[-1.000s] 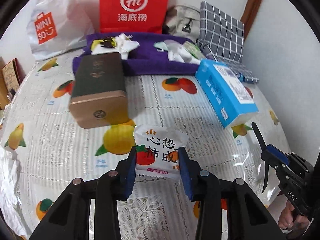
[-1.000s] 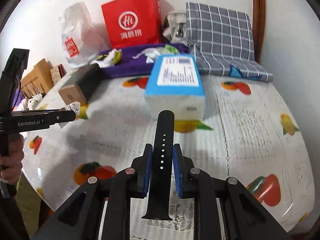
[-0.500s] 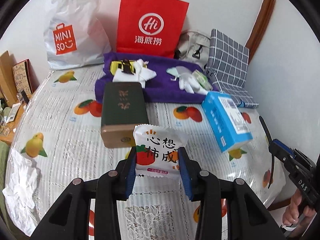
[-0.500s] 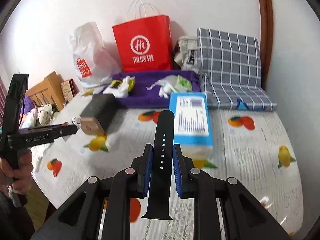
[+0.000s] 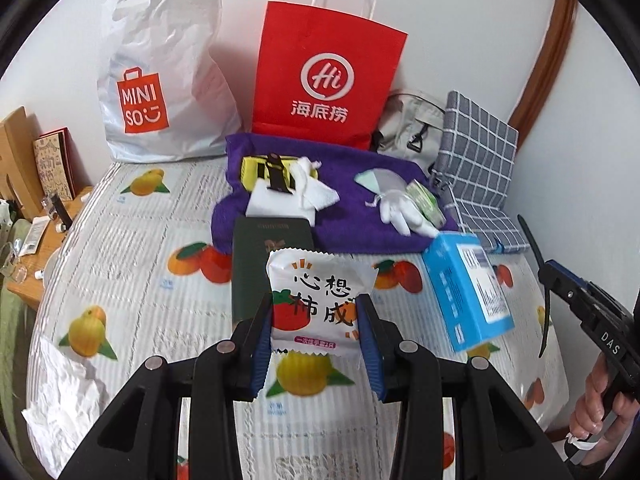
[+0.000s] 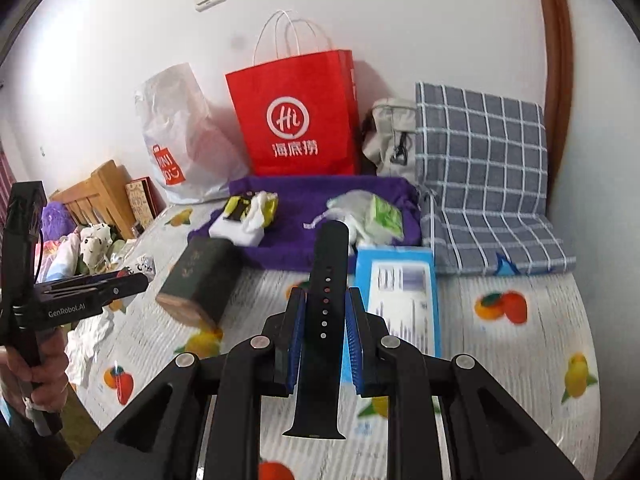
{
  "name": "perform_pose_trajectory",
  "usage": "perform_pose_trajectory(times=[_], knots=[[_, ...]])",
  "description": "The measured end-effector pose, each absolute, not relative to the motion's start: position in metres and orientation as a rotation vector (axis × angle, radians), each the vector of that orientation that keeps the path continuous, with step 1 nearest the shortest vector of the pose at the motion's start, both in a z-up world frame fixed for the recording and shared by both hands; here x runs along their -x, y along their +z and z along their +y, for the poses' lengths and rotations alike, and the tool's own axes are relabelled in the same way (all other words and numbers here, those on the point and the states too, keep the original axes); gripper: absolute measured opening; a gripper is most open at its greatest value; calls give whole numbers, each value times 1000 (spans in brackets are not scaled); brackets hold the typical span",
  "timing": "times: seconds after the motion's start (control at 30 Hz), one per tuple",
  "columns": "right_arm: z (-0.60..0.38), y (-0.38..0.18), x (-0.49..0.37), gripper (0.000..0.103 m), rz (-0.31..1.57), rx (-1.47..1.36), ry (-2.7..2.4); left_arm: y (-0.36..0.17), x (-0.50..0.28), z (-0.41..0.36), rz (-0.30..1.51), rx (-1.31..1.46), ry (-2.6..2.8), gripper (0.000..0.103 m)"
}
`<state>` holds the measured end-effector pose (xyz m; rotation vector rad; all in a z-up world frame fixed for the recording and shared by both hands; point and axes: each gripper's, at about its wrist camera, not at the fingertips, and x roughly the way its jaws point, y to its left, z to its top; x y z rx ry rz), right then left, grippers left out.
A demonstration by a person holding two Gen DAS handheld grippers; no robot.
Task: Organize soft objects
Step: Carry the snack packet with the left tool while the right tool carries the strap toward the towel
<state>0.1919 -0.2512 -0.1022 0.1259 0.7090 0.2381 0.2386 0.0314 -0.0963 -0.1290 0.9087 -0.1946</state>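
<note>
Far left, a white bag (image 5: 168, 80) reads "MINISO"; beside it a red bag (image 5: 324, 76) reads "Hi 海底捞". Nearer, the left gripper (image 5: 316, 320) pinches a white snack packet (image 5: 320, 300) printed "心想柿成" above the fruit-print cloth (image 5: 132, 272). Right, the right gripper (image 6: 323, 320) clamps a black watch strap (image 6: 325, 300).

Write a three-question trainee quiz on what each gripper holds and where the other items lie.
1. True or false: the left gripper is shut on a black watch strap.
2. What does the right gripper hold?
3. The purple towel lies: A) in front of the red paper bag, B) on the checked cushion, C) under the blue box.

Key: 1 false, it grips the snack packet. 2 the black watch strap. 3 A.
</note>
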Motion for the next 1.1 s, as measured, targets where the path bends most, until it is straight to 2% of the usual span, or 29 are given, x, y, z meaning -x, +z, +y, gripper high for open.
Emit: perform_pose_trajectory(times=[0.7,1.1], knots=[[-252,-63,-301,20,623,-203,276,-63,-328,33,858,116,-144,37],[-248,-73,-369,20,615,-192,302,-65,-374,13,870,78,-156,37]])
